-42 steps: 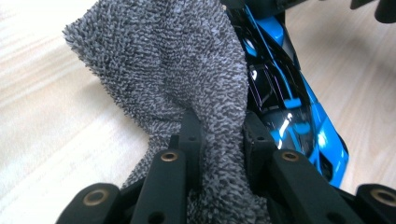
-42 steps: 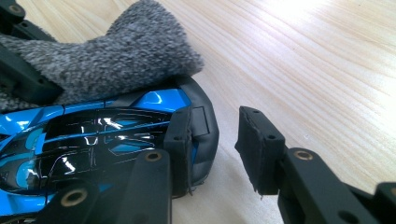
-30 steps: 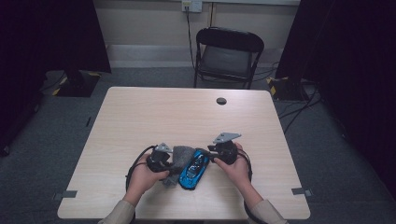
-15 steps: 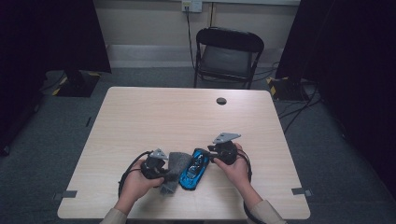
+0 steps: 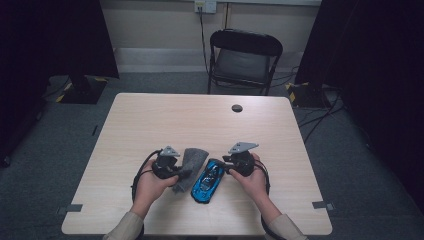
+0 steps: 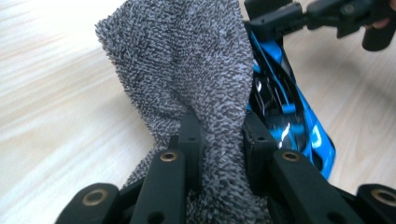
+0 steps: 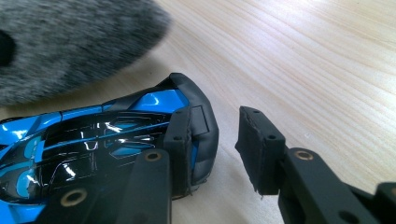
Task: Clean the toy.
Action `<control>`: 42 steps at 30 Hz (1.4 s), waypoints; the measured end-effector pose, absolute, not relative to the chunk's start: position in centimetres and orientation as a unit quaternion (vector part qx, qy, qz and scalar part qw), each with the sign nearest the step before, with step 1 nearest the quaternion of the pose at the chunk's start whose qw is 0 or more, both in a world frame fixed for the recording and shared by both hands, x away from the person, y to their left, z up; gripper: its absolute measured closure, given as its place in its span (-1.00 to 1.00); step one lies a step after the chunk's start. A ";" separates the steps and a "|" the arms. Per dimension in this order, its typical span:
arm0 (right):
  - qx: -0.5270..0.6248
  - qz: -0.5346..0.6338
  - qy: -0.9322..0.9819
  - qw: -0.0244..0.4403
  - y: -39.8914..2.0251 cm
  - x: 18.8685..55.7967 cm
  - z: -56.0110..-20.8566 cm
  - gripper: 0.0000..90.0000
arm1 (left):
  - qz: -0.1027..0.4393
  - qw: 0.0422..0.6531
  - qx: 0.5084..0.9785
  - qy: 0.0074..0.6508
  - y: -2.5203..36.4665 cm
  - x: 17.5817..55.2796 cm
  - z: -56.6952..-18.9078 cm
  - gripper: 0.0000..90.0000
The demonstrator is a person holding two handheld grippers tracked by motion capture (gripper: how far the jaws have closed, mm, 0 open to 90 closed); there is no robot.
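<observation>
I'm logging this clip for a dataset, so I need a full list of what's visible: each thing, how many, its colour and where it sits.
table: one, light wood, centre of the high view
toy car: one, glossy blue and black, near the table's front edge, between the grippers
cloth: one, grey terry, just left of the car
small round disc: one, black, far side of the table
folding chair: one, black, behind the table
wall outlet: one, pale, on the wall above the chair
left gripper: one, black, jaws pinching the cloth
right gripper: one, black, jaws parted, one against the car's end
hands: two, each holding a gripper
</observation>
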State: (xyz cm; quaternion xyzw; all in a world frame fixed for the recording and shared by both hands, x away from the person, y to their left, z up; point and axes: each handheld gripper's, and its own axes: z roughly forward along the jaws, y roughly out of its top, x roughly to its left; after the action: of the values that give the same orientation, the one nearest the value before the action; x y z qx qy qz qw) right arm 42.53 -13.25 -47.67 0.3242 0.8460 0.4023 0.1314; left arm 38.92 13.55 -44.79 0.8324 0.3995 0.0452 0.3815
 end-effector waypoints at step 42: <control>0.320 0.401 0.848 0.135 -13.0 42.2 -47.7 0.45 | 0.041 0.403 0.819 0.407 14.5 37.4 -44.8 0.62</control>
State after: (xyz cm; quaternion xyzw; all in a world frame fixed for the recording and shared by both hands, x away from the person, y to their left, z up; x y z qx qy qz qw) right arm 42.24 -13.01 -47.65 0.3196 0.8478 0.4012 0.1350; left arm 37.36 14.51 -44.79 0.8186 0.4071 0.0411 0.4030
